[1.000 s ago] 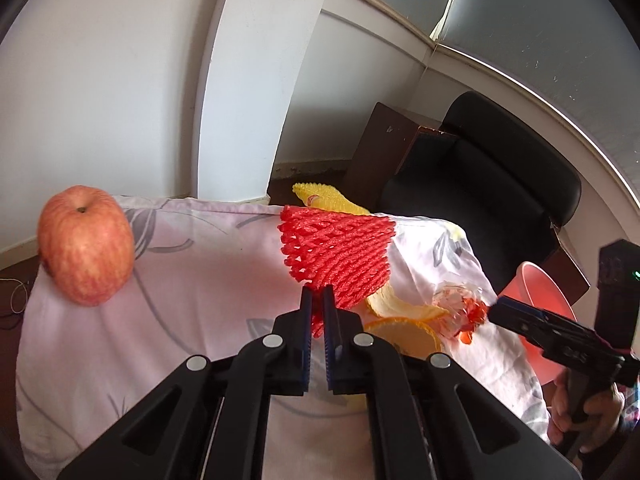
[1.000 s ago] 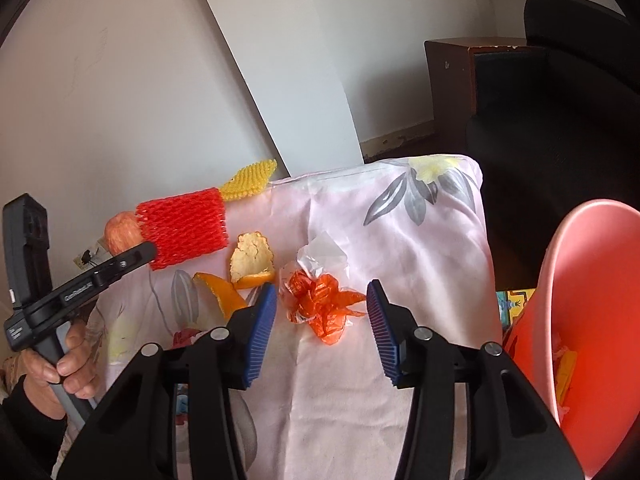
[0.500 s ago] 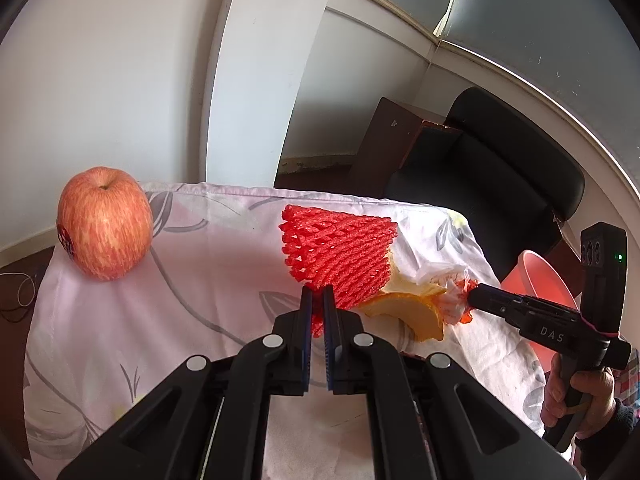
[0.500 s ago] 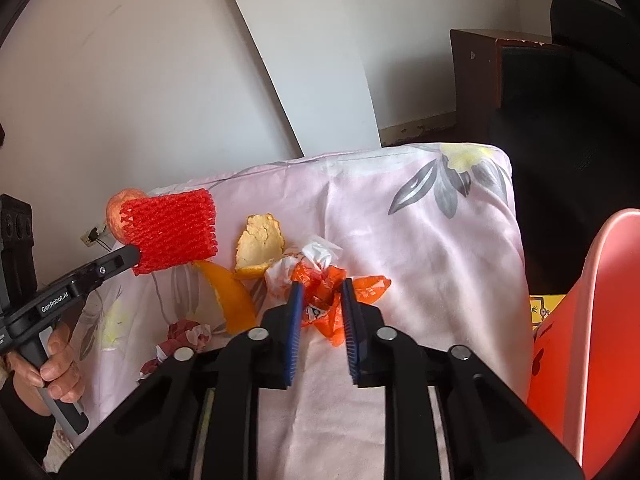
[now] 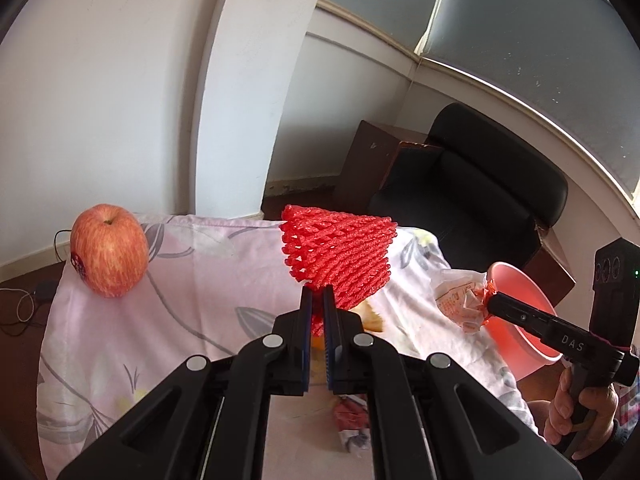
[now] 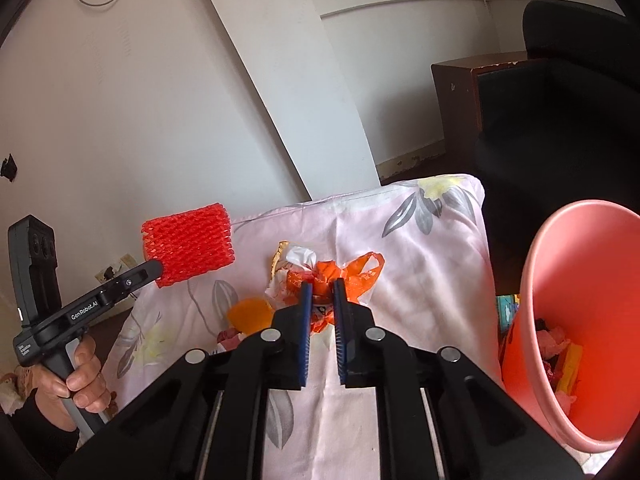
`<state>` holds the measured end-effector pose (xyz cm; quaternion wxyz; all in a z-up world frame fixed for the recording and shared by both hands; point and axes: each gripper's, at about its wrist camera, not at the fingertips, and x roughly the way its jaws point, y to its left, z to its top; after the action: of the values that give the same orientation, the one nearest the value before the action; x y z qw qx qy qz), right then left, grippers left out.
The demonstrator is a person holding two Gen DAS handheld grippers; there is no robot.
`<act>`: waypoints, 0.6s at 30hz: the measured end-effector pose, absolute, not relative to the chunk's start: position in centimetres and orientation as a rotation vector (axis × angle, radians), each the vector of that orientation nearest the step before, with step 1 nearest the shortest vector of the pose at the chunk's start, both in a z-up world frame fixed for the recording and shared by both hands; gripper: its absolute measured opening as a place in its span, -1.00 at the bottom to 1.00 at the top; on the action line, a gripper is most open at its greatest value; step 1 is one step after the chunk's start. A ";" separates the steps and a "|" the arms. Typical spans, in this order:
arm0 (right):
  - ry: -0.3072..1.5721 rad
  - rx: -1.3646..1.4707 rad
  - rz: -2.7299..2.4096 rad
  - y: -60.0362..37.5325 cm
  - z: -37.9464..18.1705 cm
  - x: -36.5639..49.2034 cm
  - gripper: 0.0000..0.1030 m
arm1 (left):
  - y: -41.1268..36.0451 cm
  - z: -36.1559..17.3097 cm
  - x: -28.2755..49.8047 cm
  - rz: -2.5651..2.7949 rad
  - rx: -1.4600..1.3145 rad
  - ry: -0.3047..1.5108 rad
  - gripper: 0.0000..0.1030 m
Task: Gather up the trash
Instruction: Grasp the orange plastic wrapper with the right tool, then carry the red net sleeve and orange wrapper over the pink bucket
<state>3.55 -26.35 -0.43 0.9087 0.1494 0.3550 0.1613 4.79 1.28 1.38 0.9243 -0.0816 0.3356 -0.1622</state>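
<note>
Left wrist view: apple (image 5: 108,250) on the cloth (image 5: 192,280); left gripper (image 5: 317,300) clamped on the net (image 5: 340,256), lifted; right gripper (image 6: 322,292) pinching the wrapper (image 6: 320,276); carry both level over the bin (image 6: 580,320) before releasing.

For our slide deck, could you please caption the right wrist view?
Right gripper clamps an orange wrapper beside the pink bin.

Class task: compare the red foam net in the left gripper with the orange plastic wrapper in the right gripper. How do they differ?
The foam net is one red, stiff, open-mesh sleeve that keeps its shape; the plastic wrapper is orange and white, thin and crumpled. The net is gripped at one edge and sticks out; the wrapper bunches between the pads. Shared: the left gripper and right gripper each hold theirs shut, raised off the cloth.
</note>
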 end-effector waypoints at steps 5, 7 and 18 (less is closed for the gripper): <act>0.700 0.329 0.285 -28.1 0.5 1.4 -0.79 | -1.2 2.3 3.8 -0.386 -0.149 0.681 -0.92; 0.689 0.340 0.258 -29.1 0.7 0.6 -0.79 | -2.5 2.6 3.4 -0.411 -0.136 0.680 -0.92; 0.633 0.378 0.097 -34.7 1.4 -3.3 -0.79 | -10.8 4.1 1.0 -0.562 -0.057 0.675 -0.92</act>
<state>-3.34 -34.68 1.39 0.9317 0.1847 0.3091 0.0476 1.03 -10.82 4.08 0.9048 -0.0276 0.3266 -0.2719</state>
